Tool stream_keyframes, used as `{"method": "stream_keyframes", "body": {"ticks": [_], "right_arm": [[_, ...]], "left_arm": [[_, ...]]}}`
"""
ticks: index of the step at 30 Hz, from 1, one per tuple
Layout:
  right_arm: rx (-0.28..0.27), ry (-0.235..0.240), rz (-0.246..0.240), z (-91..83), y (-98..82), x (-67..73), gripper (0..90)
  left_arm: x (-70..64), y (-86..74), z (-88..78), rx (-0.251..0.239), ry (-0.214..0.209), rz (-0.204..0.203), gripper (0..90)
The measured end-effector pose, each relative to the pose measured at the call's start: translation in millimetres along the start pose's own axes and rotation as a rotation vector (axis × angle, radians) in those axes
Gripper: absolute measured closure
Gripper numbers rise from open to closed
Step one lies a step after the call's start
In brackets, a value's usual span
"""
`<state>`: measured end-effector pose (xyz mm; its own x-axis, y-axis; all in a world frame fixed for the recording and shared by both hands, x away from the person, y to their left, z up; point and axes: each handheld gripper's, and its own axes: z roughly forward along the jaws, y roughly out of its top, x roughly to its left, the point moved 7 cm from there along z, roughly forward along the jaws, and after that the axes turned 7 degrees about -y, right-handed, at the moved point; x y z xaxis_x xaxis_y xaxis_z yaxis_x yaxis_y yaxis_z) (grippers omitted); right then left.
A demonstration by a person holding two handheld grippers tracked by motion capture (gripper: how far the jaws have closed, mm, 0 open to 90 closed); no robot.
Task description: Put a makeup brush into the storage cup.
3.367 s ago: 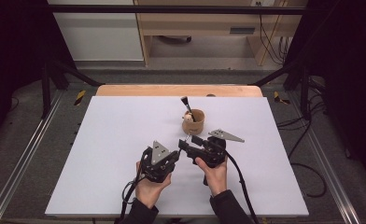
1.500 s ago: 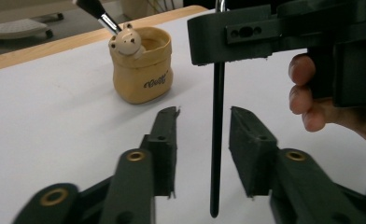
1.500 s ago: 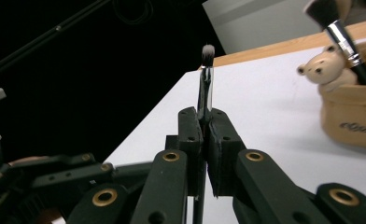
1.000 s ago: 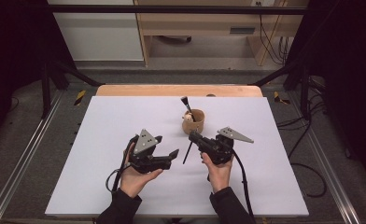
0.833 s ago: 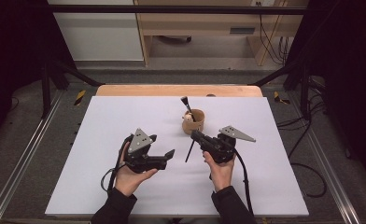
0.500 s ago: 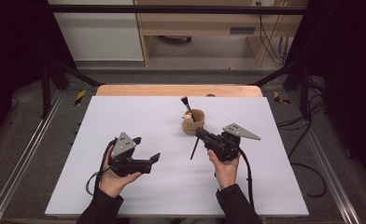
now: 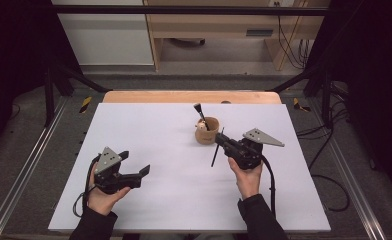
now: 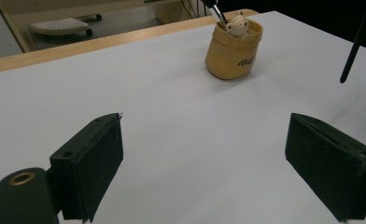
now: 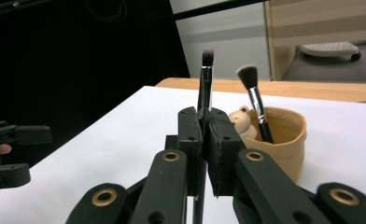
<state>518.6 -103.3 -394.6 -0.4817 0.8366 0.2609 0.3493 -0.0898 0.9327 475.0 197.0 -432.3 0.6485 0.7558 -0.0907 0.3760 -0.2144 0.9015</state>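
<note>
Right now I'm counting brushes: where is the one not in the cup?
In the high view the brush is clamped upright in the right gripper, just right of the tan cup, right of the table's middle.

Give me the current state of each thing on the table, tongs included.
Left tongs: open, nothing between the jaws, just been opening.
Right tongs: shut on a brush.
Held brush: upright, bristles up, off the table.
Cup: upright on the table.
Second brush: standing in the cup, bristles up.
Table: white top.
</note>
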Motion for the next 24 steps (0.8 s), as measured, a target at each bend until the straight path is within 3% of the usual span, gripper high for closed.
{"method": "stream_keyframes", "body": {"ticks": [16, 24], "right_arm": [[-0.015, -0.049, -0.057, 2.3, 14.4, -10.4, 85.2], [-0.021, -0.072, -0.073, 7.9, 23.1, -13.3, 85.2]], "left_arm": [[16.1, -13.6, -19.8, -0.016, 0.055, -0.021, 10.0], [20.6, -17.2, -24.1, -0.014, 0.061, -0.021, 9.3]]}}
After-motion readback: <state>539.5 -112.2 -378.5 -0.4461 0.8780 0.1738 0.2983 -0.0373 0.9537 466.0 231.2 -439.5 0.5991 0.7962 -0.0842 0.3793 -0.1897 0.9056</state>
